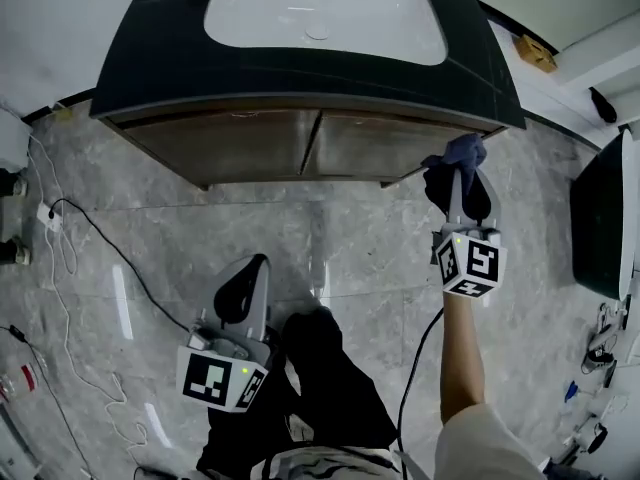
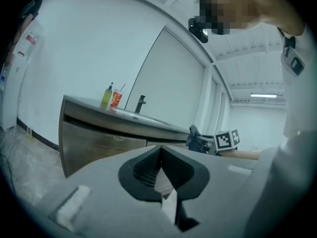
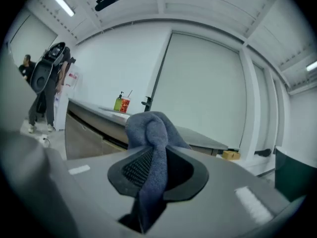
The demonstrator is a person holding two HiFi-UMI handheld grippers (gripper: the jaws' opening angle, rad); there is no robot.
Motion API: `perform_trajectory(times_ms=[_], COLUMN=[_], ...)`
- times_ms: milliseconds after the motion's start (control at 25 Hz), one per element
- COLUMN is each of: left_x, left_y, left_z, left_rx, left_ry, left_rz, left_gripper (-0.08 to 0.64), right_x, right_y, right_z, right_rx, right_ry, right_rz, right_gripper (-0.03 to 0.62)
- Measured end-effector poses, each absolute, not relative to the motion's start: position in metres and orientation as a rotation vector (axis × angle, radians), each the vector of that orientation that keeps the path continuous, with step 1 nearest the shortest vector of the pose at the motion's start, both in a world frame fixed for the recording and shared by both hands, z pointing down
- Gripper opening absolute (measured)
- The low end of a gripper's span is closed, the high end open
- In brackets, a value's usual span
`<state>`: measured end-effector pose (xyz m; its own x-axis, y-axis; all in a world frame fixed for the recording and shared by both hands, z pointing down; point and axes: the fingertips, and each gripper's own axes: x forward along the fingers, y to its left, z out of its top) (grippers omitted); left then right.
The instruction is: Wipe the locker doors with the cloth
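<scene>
While the right gripper (image 3: 157, 155) clamps the cloth (image 3: 148, 133) between its jaws, the cloth's long axis runs along them, and its bunched end pokes past the tips toward the counter (image 1: 180, 58). From the head view, that end sits at the right edge of the doors (image 1: 395, 148); whether it touches them is unclear. The left gripper (image 1: 252, 268) is well apart from the doors, its jaws together and empty.

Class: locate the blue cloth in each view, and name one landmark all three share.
Head view: the cloth, right of centre, in the right gripper near the cabinet's right end.
Left gripper view: small dark lump right of centre, beside the marker cube.
Right gripper view: centre, between the jaws.
Shared landmark: the sink counter.
</scene>
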<state>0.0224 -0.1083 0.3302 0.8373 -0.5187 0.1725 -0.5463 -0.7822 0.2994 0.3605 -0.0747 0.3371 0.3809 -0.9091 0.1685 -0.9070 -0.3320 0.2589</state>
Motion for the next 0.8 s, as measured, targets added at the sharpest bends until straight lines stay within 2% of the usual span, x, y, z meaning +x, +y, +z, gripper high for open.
perform_trajectory(times_ms=[440,800], left_x=[0.064,0.038], left_y=[-0.051,0.007], left_z=[0.094,-0.018], left_rx=[2.734,2.845], left_ry=[-0.86,-0.896], left_rz=[0.132,0.095], left_gripper=[0.0,0.0], right_x=[0.308,0.247], right_y=[0.007,0.077], right_z=[0.129,0.011], right_rx=[2.336,2.358], right_ry=[-1.773,-1.888], right_rz=[0.215,0.218], right_gripper=[0.064,0.064])
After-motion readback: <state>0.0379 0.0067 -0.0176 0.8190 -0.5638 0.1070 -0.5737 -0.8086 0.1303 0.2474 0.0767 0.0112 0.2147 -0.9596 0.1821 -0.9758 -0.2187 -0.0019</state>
